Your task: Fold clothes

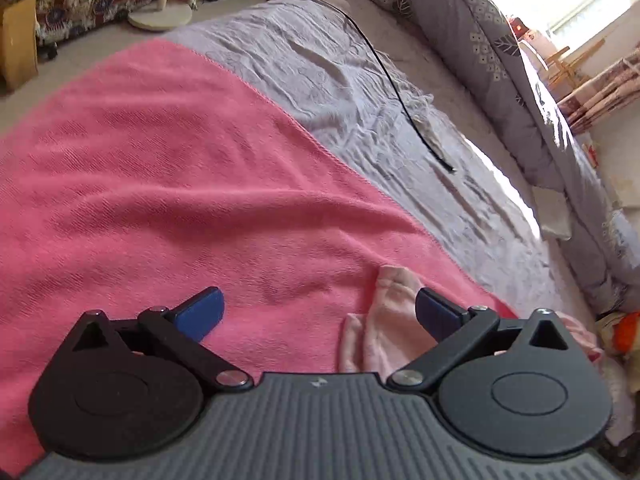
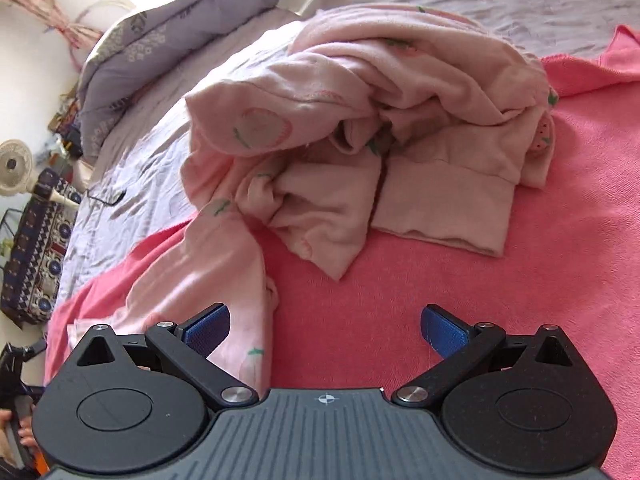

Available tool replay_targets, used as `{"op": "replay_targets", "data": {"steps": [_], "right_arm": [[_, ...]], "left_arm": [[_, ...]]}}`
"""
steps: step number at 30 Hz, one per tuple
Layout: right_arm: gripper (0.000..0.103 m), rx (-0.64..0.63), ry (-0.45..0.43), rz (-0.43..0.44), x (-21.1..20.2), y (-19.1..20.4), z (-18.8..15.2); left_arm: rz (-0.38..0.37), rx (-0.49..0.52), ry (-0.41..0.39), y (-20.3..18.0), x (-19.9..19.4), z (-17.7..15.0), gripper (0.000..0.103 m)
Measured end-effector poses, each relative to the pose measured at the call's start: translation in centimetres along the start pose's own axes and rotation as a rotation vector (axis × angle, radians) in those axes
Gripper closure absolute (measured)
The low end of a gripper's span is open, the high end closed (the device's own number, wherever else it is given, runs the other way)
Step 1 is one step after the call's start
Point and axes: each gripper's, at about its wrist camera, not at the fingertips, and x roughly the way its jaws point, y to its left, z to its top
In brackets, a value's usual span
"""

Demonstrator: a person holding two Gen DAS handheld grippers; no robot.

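Pale pink garment [image 2: 360,120], green-and-pink fruit print, lies crumpled in heap on pink blanket [image 2: 480,300], one limb trailing toward left gripper [image 1: 320,316]. Right gripper [image 2: 326,328] fingers spread, empty; left likewise spread.

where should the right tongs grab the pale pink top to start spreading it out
Probably the flat ribbed hem at the near edge of the pale pink top. It lies smooth on the pink towel, facing the open right tongs, while the rest is bunched. Come in low from the near side, sliding one pad under the edge. The left tongs are open too.
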Motion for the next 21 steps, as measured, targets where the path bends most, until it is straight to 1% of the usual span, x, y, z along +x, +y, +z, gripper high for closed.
{"op": "replay_targets", "data": {"steps": [1, 2, 3, 5, 6, 7, 9, 10, 11, 12, 13, 15, 16, 18, 19, 21], "right_arm": [[0.0, -0.064, -0.092, -0.037, -1.4, 0.3, -1.9], [0.0, -0.128, -0.185, -0.075, -2.8, 0.7, -3.9], [0.0, -0.23, -0.271, -0.126, -4.0, 1.3, -6.2], [0.0, -0.525, -0.41, -0.183, -6.1, 2.2, -11.9], [0.0, -0.632, -0.459, -0.202, -7.0, 2.1, -14.2], [0.0, -0.764, -0.509, -0.23, -7.6, 2.7, -16.7], [0.0, -0.988, -0.567, -0.269, -7.8, 4.1, -20.9], [0.0, -1.109, -0.582, -0.273, -7.6, 4.7, -22.7], [0.0, -1.236, -0.587, -0.28, -6.9, 5.6, -24.0], [0.0, -1.324, -0.594, -0.299, -6.1, 6.4, -25.1], [0.0, -1.351, -0.612, -0.305, -5.5, 7.3, -25.1], [0.0, -1.4, -0.65, -0.315, -4.3, 9.2, -25.2], [0.0, -1.418, -0.646, -0.295, -3.6, 10.0, -25.0], [0.0, -1.426, -0.59, -0.265, -2.2, 11.0, -24.2], [0.0, -1.405, -0.581, -0.238, -1.8, 11.3, -23.8], [0.0, -1.343, -0.515, -0.183, -1.1, 11.6, -22.1]], "left_arm": [[0.079, 0.068, -0.044, 0.0, -1.0, -0.6, 0.001], [0.14, 0.15, -0.107, 0.0, -2.4, -1.7, 0.001], [0.18, 0.25, -0.183, -0.2, -4.1, -3.4, 0.002], [0.207, 0.466, -0.316, -1.0, -7.4, -7.9, 0.001], [0.203, 0.587, -0.37, -1.7, -8.8, -10.8, 0.001], [0.185, 0.702, -0.408, -2.5, -9.8, -13.6, 0.001], [0.133, 0.939, -0.462, -4.1, -11.1, -19.1, 0.0], [0.133, 1.06, -0.46, -5.1, -11.0, -21.5, 0.0], [0.151, 1.166, -0.444, -6.1, -10.7, -23.5, 0.0], [0.165, 1.259, -0.431, -7.1, -10.2, -25.2, 0.0], [0.172, 1.341, -0.431, -8.0, -9.6, -26.7, 0.0], [0.174, 1.444, -0.452, -9.4, -8.2, -28.1, 0.0], [0.175, 1.476, -0.459, -10.1, -7.6, -28.4, 0.0], [0.169, 1.472, -0.468, -11.1, -6.3, -27.6, 0.0], [0.157, 1.456, -0.472, -11.5, -5.4, -27.0, 0.0], [0.134, 1.408, -0.475, -12.2, -3.7, -25.9, 0.0]]}}
